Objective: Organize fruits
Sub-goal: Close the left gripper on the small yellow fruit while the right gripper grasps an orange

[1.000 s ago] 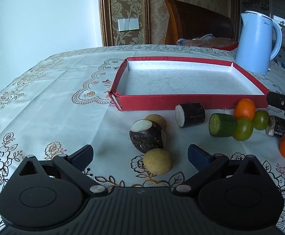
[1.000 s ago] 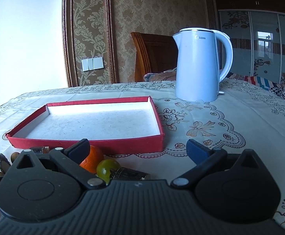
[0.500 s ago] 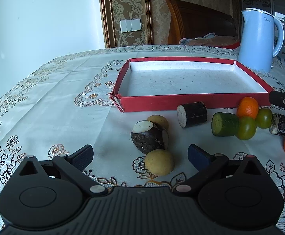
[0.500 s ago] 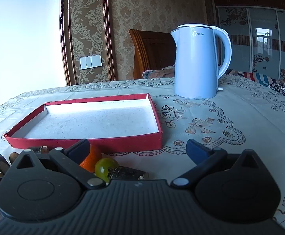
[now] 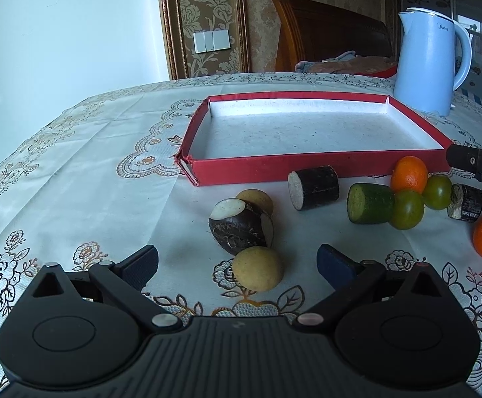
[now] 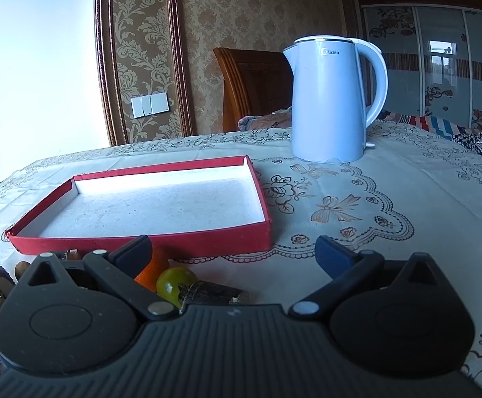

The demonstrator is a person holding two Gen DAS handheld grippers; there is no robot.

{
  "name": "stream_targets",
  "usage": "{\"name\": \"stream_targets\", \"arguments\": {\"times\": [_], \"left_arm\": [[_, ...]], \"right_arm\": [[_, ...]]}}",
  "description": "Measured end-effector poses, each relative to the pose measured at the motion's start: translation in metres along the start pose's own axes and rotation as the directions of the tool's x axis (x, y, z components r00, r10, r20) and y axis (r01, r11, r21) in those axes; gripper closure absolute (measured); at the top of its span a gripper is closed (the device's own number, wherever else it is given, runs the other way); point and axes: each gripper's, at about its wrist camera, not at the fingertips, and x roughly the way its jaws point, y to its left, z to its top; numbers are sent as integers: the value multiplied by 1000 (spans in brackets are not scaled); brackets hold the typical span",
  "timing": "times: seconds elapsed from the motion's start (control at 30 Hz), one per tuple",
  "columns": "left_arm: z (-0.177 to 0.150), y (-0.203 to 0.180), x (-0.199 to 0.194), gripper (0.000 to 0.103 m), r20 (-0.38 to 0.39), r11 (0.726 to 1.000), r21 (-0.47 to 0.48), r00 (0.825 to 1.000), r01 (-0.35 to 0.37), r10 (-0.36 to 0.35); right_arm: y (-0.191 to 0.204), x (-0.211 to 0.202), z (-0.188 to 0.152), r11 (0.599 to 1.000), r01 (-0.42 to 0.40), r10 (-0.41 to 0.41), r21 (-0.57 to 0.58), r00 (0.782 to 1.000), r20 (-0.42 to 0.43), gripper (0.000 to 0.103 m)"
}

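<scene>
A shallow red tray with a white floor lies on the tablecloth; it also shows in the right wrist view. In front of it lie a tan round fruit, a dark peeled piece, a second tan fruit, a dark cut cylinder, a green cut piece, two green tomatoes, two oranges and a small dark piece. My left gripper is open just before the near tan fruit. My right gripper is open above an orange and a green tomato.
A pale blue kettle stands behind the tray's right corner and also shows in the right wrist view. A wooden chair stands beyond the table. The right gripper's finger reaches in at the right edge. The table's left edge curves away.
Both cameras have risen and drawn back slightly, so the tray and fruits sit a little lower in view. Both grippers stay open and no fruit has moved.
</scene>
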Motion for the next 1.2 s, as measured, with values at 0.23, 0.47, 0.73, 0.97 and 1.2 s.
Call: {"name": "stream_targets", "arguments": {"times": [0.23,0.47,0.73,0.97,1.2], "left_arm": [[-6,1,-4,30,-2,998,5,998,68,-68],[-6,-1,-6,63,12,994,7,994,111,-112],[-5,-2,-4,70,24,994,1,994,111,-111],[-4,-2,-3,72,41,993,0,992,117,-117],[-6,0,-4,72,41,992,-10,992,122,-122]], "right_arm": [[-3,-4,0,1000,-2,2,20,1000,24,0],[-4,-2,1,1000,-5,4,27,1000,24,0],[-13,-13,0,999,-47,46,19,998,35,0],[-45,-47,-5,992,-3,4,-128,1000,6,0],[-50,-50,-16,980,-193,186,-54,976,-115,0]]}}
